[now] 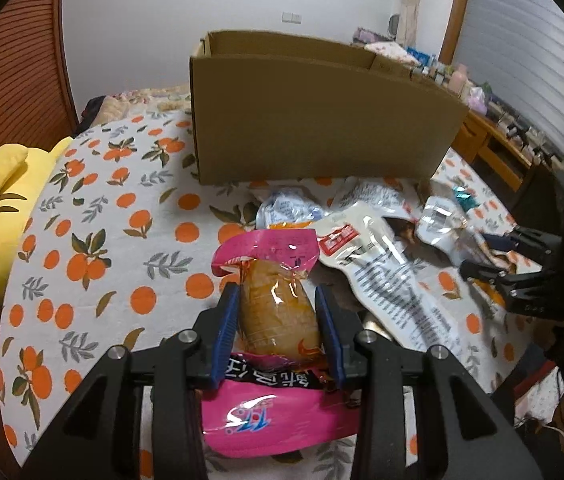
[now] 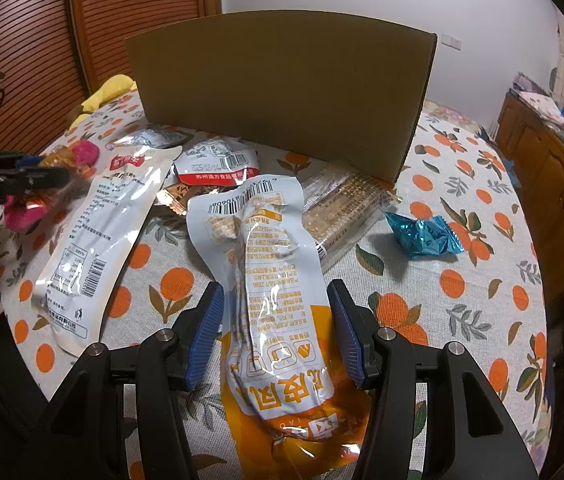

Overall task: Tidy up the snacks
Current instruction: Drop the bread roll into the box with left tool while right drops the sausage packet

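Observation:
My left gripper (image 1: 278,300) is shut on a pink snack pack (image 1: 274,312) with a brown piece inside, held above the bed. It also shows in the right wrist view (image 2: 42,178) at far left. My right gripper (image 2: 276,300) is open around a white-and-orange snack pouch (image 2: 270,292) that lies on the bed; its pads stand apart from the pouch. An open cardboard box (image 1: 313,128) stands behind the snacks, also in the right wrist view (image 2: 282,92). A long white pouch (image 2: 94,240), a red-edged pack (image 2: 214,164), a clear-wrapped bar (image 2: 345,208) and a blue wrapper (image 2: 421,236) lie around.
The bed has an orange-fruit sheet (image 1: 94,240). A yellow plush toy (image 1: 6,208) lies at its left edge. A wooden wardrobe (image 2: 94,28) stands behind, and a wooden cabinet (image 2: 553,168) with clutter at the right.

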{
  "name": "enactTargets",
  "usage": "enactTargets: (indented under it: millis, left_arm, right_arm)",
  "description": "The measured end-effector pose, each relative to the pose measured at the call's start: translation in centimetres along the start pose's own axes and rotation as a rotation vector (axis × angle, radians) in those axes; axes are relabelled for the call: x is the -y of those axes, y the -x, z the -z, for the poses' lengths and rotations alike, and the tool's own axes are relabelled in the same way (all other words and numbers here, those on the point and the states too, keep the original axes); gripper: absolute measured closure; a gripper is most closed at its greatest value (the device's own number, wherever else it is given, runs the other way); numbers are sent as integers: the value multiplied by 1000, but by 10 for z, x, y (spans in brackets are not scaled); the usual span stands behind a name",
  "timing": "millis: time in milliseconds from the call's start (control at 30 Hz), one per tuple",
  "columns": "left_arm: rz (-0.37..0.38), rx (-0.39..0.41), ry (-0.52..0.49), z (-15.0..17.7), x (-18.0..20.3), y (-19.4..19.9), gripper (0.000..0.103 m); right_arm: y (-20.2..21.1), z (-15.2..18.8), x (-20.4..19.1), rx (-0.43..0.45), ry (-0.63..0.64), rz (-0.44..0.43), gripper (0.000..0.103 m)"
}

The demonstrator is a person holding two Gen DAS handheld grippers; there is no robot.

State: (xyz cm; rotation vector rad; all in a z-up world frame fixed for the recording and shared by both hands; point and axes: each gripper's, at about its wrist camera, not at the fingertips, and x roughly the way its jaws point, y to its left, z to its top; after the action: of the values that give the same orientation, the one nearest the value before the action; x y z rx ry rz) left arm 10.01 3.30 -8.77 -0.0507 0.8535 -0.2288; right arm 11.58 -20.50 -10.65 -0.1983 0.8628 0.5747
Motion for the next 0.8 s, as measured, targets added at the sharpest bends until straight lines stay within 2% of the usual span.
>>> enactTargets:
  millis: [200,367,800]
  left_arm:
    - [15,33,-14,-6,9,13,66]
    - [25,52,-21,-9,15,19,66]
    - [59,107,-65,-28,32,35,66]
  right_arm:
    - [3,-2,0,-3,9,5,61]
    - [10,2,-4,0,21,9,62]
    - [58,-19,-7,119,13,-3,62]
